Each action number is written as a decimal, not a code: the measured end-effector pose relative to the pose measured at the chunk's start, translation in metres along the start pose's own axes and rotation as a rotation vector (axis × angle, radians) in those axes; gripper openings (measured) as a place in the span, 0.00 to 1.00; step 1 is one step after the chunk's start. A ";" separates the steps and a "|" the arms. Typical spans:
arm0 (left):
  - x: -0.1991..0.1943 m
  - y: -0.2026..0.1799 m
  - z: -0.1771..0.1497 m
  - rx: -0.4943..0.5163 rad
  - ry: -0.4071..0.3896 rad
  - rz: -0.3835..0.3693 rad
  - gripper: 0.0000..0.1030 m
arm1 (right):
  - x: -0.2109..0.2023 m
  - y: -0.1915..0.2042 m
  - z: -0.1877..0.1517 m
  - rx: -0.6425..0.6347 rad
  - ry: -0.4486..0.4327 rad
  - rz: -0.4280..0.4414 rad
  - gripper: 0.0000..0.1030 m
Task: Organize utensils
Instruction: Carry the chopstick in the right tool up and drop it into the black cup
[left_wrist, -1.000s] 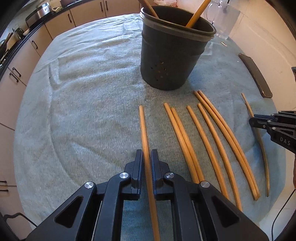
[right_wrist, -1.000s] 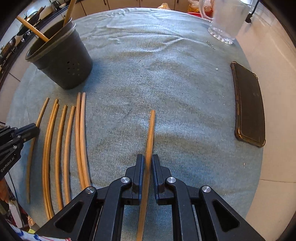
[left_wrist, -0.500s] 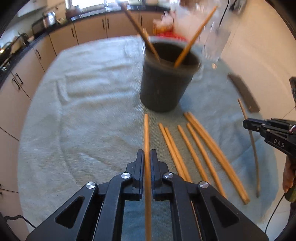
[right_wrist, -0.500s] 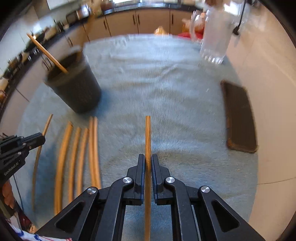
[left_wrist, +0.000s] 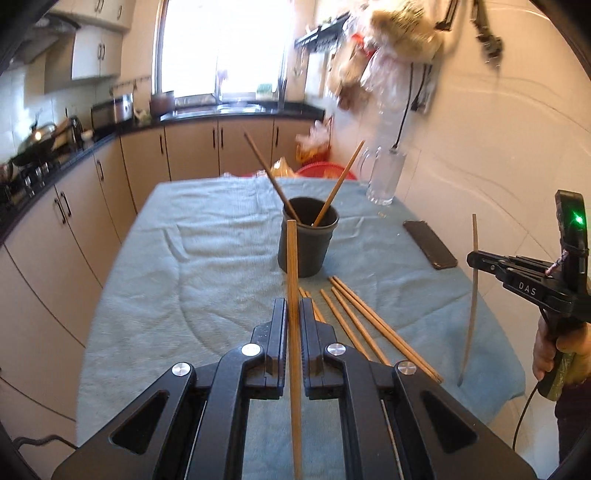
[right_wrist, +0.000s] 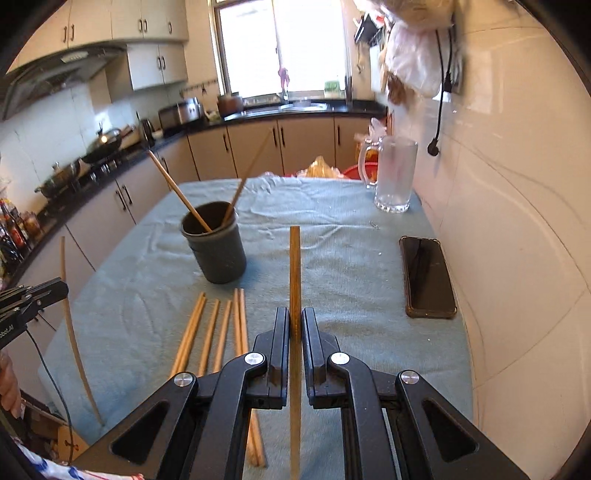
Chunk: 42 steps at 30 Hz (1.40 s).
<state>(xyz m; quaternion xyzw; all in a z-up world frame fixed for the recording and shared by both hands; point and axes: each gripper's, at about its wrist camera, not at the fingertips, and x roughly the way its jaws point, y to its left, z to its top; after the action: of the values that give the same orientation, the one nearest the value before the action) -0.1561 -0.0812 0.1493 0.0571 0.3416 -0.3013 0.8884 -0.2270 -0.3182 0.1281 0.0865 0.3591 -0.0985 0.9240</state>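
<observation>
A table covered with a blue-green cloth (left_wrist: 207, 240) holds a dark utensil holder (left_wrist: 308, 242) with two chopsticks already leaning inside, and five loose chopsticks (left_wrist: 364, 321) lying just in front of it. The left gripper (left_wrist: 293, 321) and the right gripper (right_wrist: 295, 325) are each clamped on one lifted chopstick (left_wrist: 291, 266), pointing forward. To finish well, tip each stick over the holder's mouth before releasing, one at a time.
</observation>
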 end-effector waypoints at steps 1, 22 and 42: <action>-0.007 -0.003 -0.003 0.011 -0.016 0.003 0.06 | -0.004 0.000 -0.002 -0.002 -0.012 -0.003 0.07; -0.054 -0.005 0.005 -0.023 -0.134 -0.046 0.06 | -0.061 0.013 0.006 -0.039 -0.153 0.013 0.07; -0.010 0.017 0.142 -0.148 -0.245 -0.074 0.06 | -0.022 0.030 0.122 0.074 -0.289 0.179 0.07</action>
<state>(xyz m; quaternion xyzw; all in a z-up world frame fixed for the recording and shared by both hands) -0.0706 -0.1064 0.2619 -0.0587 0.2538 -0.3126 0.9135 -0.1565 -0.3142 0.2342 0.1373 0.2096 -0.0403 0.9673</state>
